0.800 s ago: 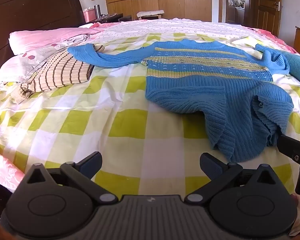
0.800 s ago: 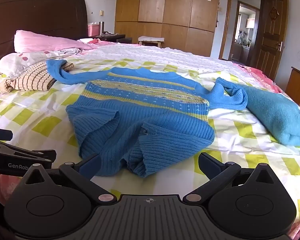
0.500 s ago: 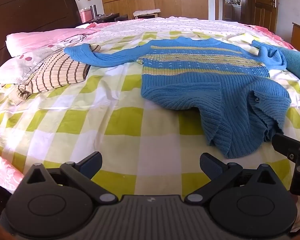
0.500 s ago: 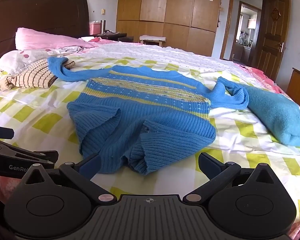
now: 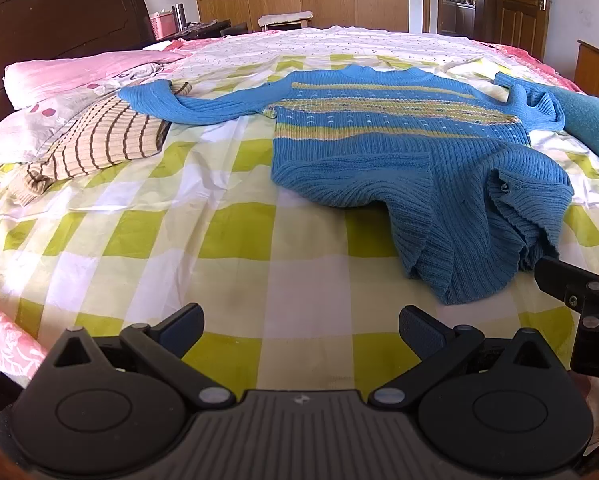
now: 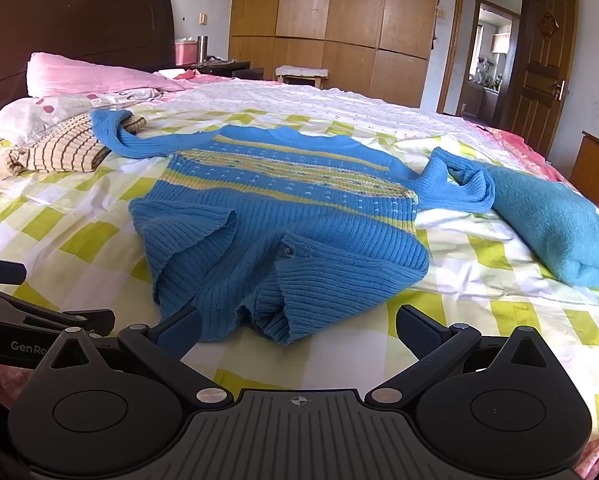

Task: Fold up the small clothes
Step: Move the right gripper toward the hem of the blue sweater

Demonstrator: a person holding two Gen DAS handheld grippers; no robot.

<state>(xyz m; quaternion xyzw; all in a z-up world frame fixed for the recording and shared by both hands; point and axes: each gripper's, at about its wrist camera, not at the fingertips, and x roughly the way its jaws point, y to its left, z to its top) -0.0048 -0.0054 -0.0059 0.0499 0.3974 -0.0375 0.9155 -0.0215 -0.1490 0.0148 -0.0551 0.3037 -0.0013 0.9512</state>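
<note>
**Creeping up on the rumpled hem, tongs wide and empty**

Starting nearest: holding the left gripper at full spread above bare checked sheet, pinching nothing. Keeping the right gripper just as wide, also clamping nothing, and framing the bunched hem of the blue sweater between its fingers. Hovering there or brushing the knit? Not possible to tell from this angle.

Checking against a moment back: hardly budging. Nudging the sweater only a shade higher in both views, so tipping or easing the tongs a little and no more. Leaving the jaws as wide as before and the knit exactly as creased as before. Reading that as lining up, not yet grabbing. No fold started, by the look of it.

Moving outward: finding the sweater lying chest-up across the middle of the bed, neckline at the far side, hem flipped and puckered at the near side. Stretching one sleeve out left onto a striped beige garment, curling the other back on itself just beside a folded teal piece at the right.

Judging the job ahead: probably smoothing that hem flat first, then bringing the sleeves in.

Finishing at the back: passing a pink pillow, then the dark headboard and wooden wardrobe beyond.
</note>
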